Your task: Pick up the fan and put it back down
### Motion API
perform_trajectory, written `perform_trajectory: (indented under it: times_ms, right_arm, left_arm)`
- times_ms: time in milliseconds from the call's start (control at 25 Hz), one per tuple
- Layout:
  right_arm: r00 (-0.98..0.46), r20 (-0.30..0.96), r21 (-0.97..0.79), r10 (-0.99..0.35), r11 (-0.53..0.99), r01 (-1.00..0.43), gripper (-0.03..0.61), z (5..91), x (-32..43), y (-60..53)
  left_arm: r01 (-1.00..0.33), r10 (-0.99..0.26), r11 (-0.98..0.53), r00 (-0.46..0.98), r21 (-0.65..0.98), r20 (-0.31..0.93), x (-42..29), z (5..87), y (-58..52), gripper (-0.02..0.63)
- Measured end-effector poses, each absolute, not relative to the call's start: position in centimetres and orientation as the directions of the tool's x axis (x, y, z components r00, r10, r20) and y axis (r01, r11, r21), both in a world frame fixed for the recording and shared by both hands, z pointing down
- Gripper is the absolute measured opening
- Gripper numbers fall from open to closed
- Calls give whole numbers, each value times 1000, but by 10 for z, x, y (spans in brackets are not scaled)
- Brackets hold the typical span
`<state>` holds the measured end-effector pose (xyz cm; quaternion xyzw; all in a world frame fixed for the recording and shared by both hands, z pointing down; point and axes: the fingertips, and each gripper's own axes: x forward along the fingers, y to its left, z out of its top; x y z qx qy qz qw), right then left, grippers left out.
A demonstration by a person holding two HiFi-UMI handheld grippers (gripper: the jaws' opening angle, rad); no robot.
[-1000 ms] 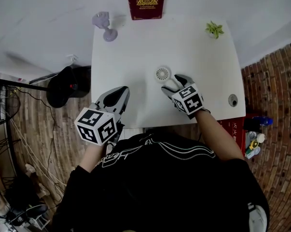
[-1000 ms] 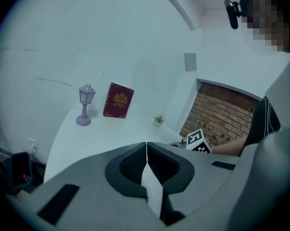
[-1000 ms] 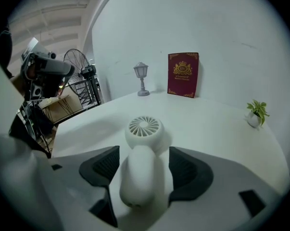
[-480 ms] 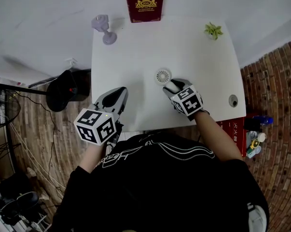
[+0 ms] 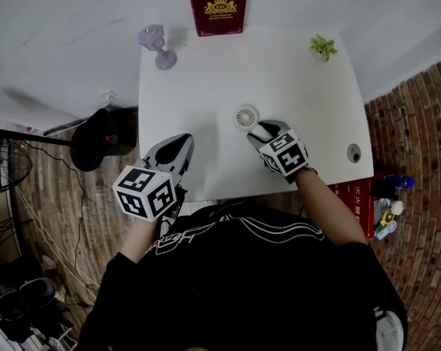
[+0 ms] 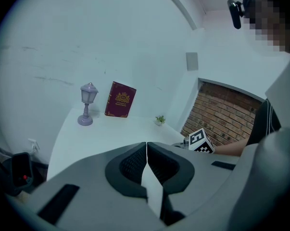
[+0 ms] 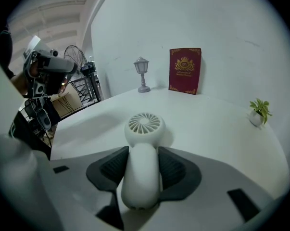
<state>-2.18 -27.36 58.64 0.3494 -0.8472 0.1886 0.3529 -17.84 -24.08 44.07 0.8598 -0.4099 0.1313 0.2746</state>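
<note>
Right gripper view: right gripper [image 7: 142,154] jaws just closed onto handheld fan [image 7: 144,124] handle | fan unmoved | left gripper [image 6: 146,150] jaws together, empty

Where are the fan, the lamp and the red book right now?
fan [image 7: 142,165], right gripper view, middle of its handle
lamp [image 7: 143,76], right gripper view, its stem
red book [image 5: 219,9], head view, centre of cover

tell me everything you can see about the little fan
The fan is small, white and looks like smooth plastic: a round head with a grille of radial slots, and a thick rounded handle. It lies flat on the white table, grille up, head pointing away from the person. The right gripper has just been closing its jaws, and its pads press the handle from both sides. Nothing else touches it.
</note>
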Motion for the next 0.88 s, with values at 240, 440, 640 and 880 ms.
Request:
perform_trajectory:
  times_ms: [240, 440, 640, 880]
  right_arm:
    - [-514, 714, -60, -477, 689, -722, 192, 582, -23, -275]
    - [-537, 685, -86, -493, 676, -732, 192, 571, -21, -272]
    - [-562, 645, -124, -518, 655, -745, 192, 549, -12, -264]
    - [-590, 583, -146, -559, 642, -753, 192, 513, 0, -251]
  left_arm:
    - [-780, -636, -519, 626, 349, 452, -176, 439, -237, 32]
    - [-785, -639, -516, 619, 344, 456, -169, 435, -225, 32]
    - [-787, -640, -513, 617, 343, 457, -157, 428, -212, 32]
    - [-788, -640, -512, 616, 343, 459, -142, 421, -194, 32]
